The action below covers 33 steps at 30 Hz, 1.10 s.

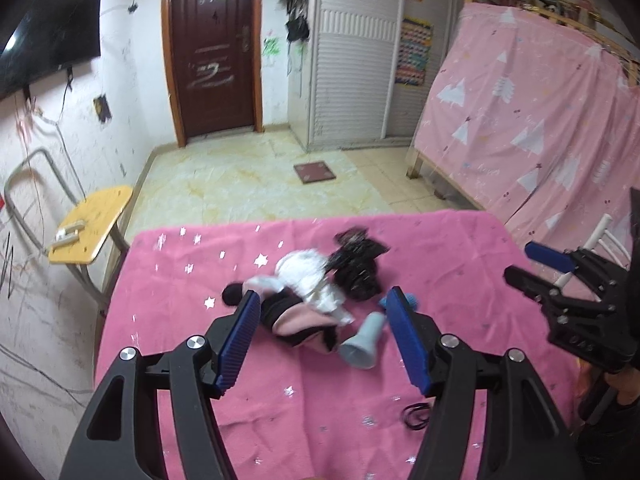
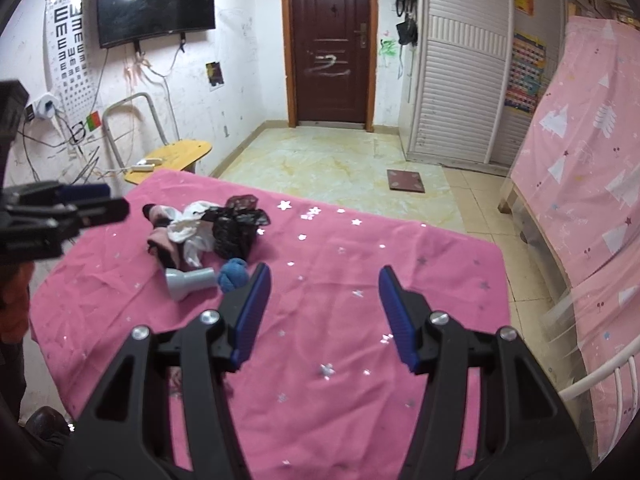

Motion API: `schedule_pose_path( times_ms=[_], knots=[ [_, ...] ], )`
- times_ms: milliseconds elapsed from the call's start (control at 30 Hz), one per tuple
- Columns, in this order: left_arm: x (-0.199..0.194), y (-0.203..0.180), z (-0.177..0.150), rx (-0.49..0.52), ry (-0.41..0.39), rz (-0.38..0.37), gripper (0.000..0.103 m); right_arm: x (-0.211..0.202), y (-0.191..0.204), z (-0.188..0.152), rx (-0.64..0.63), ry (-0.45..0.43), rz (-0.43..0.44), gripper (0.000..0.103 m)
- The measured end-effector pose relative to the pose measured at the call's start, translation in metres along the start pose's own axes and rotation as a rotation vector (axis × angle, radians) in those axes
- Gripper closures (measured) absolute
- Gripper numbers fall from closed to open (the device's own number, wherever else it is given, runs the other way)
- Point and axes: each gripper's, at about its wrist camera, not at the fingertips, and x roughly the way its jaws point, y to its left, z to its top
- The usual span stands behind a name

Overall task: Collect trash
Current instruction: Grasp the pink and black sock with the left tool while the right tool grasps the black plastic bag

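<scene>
Pink tablecloth [image 2: 360, 280] carries a trash pile [image 2: 208, 232]; both tools [image 1: 320, 332] [image 2: 324, 312] gape wide, empty.

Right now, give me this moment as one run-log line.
left tool: open, over pile | right tool: open, over bare cloth | pile: black bag, white rag, grey cup, blue ball | pink cloth

Trash pile [image 1: 316, 296] (cloths, grey cone) heaped on tablecloth [image 1: 240, 400]

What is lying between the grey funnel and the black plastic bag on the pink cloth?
A blue ball of yarn-like material lies between the grey funnel and the black plastic bag, clearest in the right wrist view.
</scene>
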Motion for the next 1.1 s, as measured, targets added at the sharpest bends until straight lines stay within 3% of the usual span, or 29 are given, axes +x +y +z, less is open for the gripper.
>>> schedule_pose_path(
  times_ms=[533, 1100],
  knots=[
    [0.055, 0.018, -0.013, -0.064, 0.102, -0.015, 0.041, 0.039, 0.031, 0.016, -0.057, 0.05, 0.033, 0.049],
    [0.077, 0.035, -0.019, -0.073, 0.13, -0.032, 0.042, 0.071, 0.045, 0.025, -0.082, 0.093, 0.067, 0.049]
  ],
)
